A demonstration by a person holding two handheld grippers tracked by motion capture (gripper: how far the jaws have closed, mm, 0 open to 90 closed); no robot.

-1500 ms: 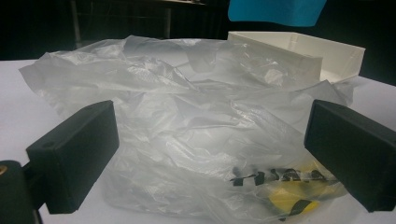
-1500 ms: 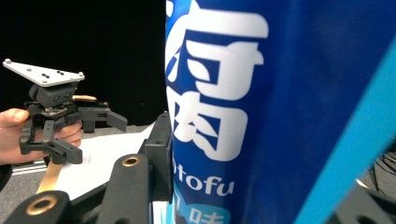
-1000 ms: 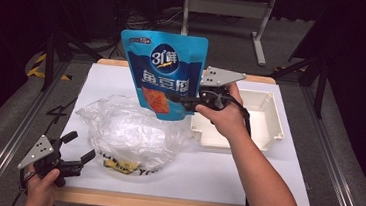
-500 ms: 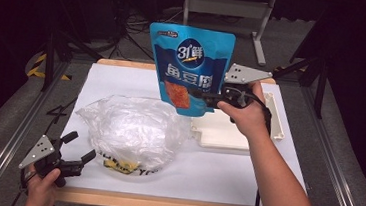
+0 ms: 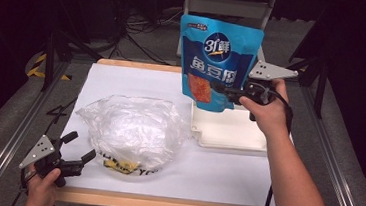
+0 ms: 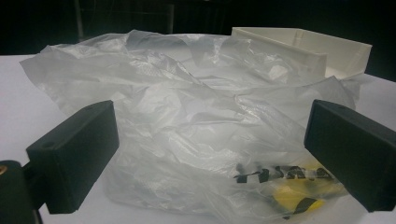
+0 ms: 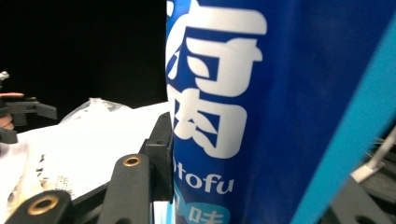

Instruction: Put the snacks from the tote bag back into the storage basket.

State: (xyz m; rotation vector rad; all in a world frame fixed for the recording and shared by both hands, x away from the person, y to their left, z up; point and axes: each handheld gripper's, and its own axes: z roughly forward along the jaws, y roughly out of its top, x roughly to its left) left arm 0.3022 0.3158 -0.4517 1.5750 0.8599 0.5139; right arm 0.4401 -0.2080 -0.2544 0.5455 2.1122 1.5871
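The right gripper (image 5: 220,90) clamps the blue fish-tofu pouch (image 5: 218,61) upright above the white tray (image 5: 228,137), mid-transfer. The left gripper (image 5: 82,149) waits open-jawed beside the clear plastic bag (image 5: 131,128). Next, lowering the pouch into the tray seems called for.

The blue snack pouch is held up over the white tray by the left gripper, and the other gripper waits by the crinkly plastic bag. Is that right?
Not quite: the right gripper holds the blue snack pouch up over the white tray, as the high view shows. The left gripper is the one that waits, open, by the crinkly plastic bag.
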